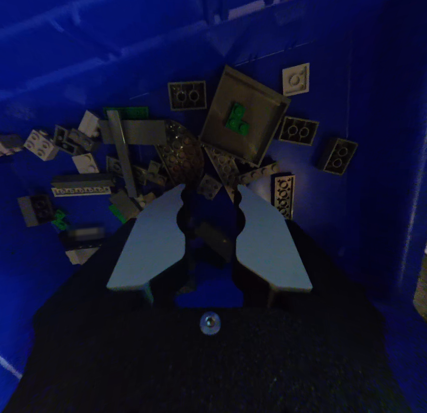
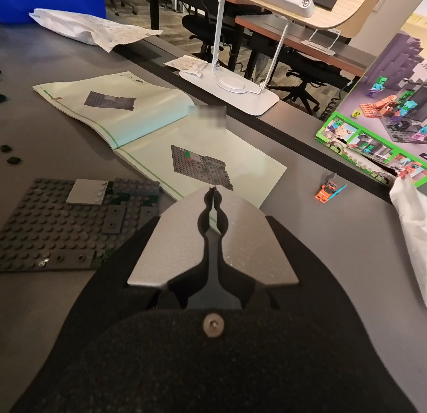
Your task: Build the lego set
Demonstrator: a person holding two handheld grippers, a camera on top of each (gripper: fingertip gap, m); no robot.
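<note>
My left gripper [image 1: 211,189] is open inside a dim blue bin [image 1: 323,43], its tips just above a pile of loose grey and white bricks. A small grey plate [image 1: 209,186] lies between the tips. A large grey square tile [image 1: 245,115] carries a green corner piece [image 1: 238,120]. A dark round studded plate [image 1: 182,152] lies left of it. My right gripper [image 2: 213,189] is shut and empty above the grey table, over the open instruction booklet [image 2: 138,124]. The part-built grey baseplate [image 2: 50,226] lies to its left.
Bin walls rise close on all sides of the left gripper. On the table are the set's box [image 2: 381,129], an orange minifigure [image 2: 325,191], a white lamp stand [image 2: 233,87], white paper bags [image 2: 87,29], small dark pieces [image 2: 13,160] at far left. About 55 cm separates my left fingertips from my right. The left gripper is farther from the part-built grey baseplate [image 2: 50,226], some 40 cm, than the right, some 15 cm.
</note>
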